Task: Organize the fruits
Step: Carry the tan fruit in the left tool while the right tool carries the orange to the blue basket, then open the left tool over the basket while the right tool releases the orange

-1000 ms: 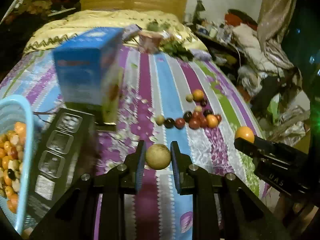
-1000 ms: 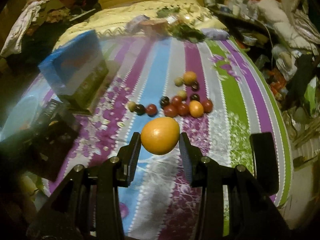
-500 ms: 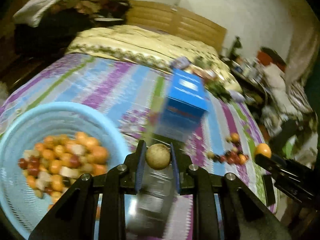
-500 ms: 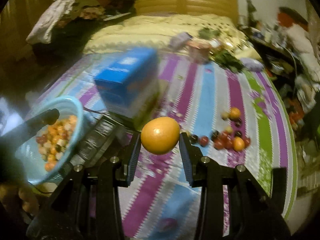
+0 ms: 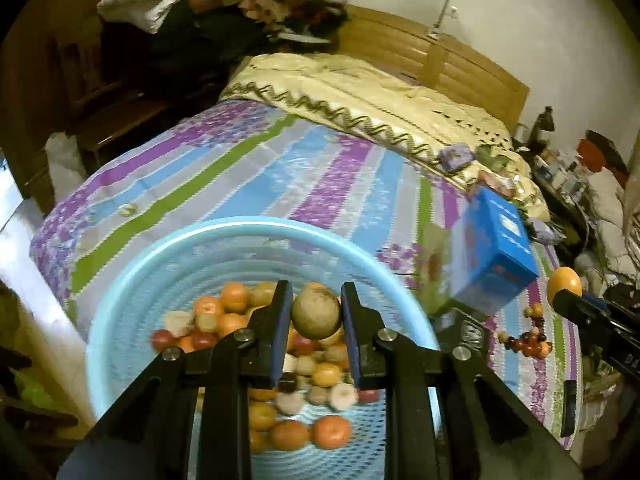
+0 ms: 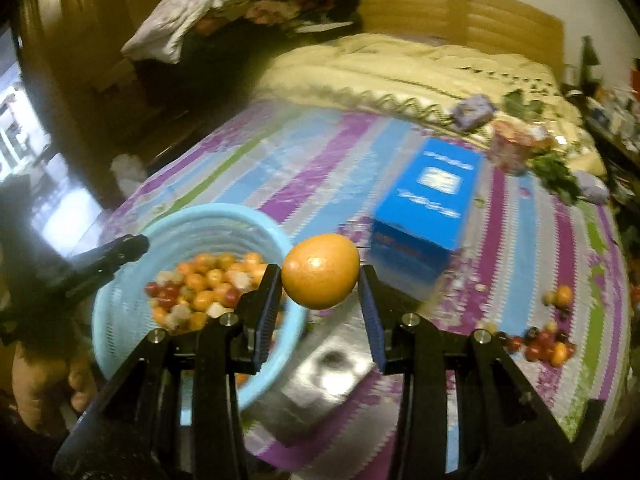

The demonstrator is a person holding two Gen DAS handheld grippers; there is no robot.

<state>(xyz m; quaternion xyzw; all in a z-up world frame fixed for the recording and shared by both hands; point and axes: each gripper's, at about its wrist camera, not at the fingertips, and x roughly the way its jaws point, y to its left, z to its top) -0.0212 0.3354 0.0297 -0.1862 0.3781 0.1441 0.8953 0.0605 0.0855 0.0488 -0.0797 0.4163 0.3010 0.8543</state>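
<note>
My left gripper [image 5: 316,316] is shut on a small brown round fruit [image 5: 316,315], held over the light blue basket [image 5: 132,280], which holds several small orange, red and pale fruits. My right gripper [image 6: 320,276] is shut on an orange [image 6: 320,276], to the right of the basket [image 6: 120,312] and above its rim. The left wrist view shows the right gripper [image 5: 568,294] and its orange [image 5: 564,282] at the far right edge. The left gripper's fingers [image 6: 120,254] reach over the basket in the right wrist view. Several small fruits [image 6: 548,342] lie loose on the striped bedspread [image 6: 320,152].
A blue carton [image 6: 428,204] stands on the bed right of the basket. A dark tray [image 6: 332,360] lies beside the basket, blurred. A cream quilt [image 5: 360,96] and wooden headboard [image 5: 432,52] lie beyond. Clutter lines the bed's right side. A hand [image 6: 36,380] shows low at left.
Both grippers have swung left from the loose fruits toward the basket, each keeping its fruit. The basket has come from the left edge to under the left gripper.
</note>
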